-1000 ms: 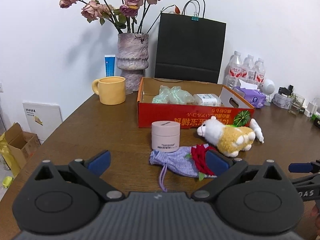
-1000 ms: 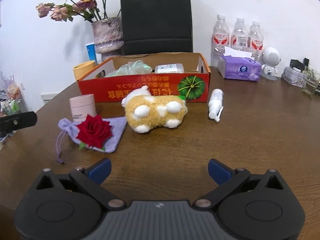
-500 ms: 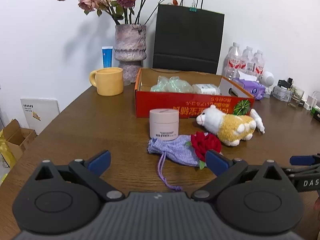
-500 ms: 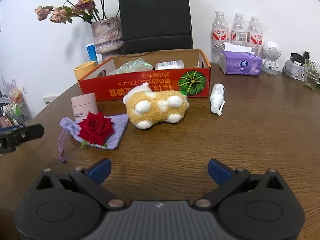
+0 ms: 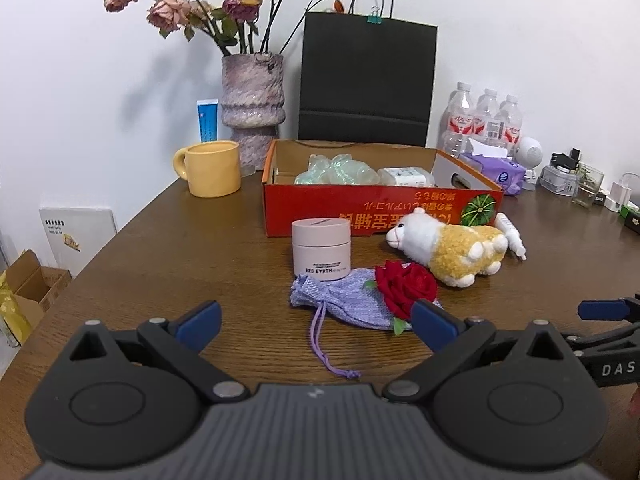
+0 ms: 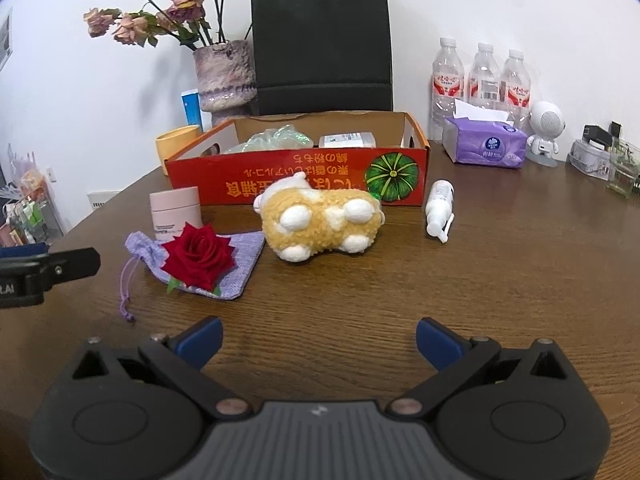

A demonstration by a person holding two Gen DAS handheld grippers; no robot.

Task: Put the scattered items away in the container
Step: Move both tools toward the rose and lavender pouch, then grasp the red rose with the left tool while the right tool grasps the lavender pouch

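Beside the box (image 6: 296,178), spray bottle (image 6: 438,208) points nozzle-forward; both jaws released.

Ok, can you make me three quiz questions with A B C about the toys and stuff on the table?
1. Where does the red rose lie?
A. in the box
B. on the purple pouch
C. in the yellow mug

2. How many water bottles stand by the wall?
A. one
B. three
C. five

3. How are the right gripper jaws?
A. open, holding nothing
B. shut on the plush sheep
C. shut on the jar

Answers: 1 B, the rose rests on the pouch. 2 B, three caps show. 3 A, bare table shows between the jaws.
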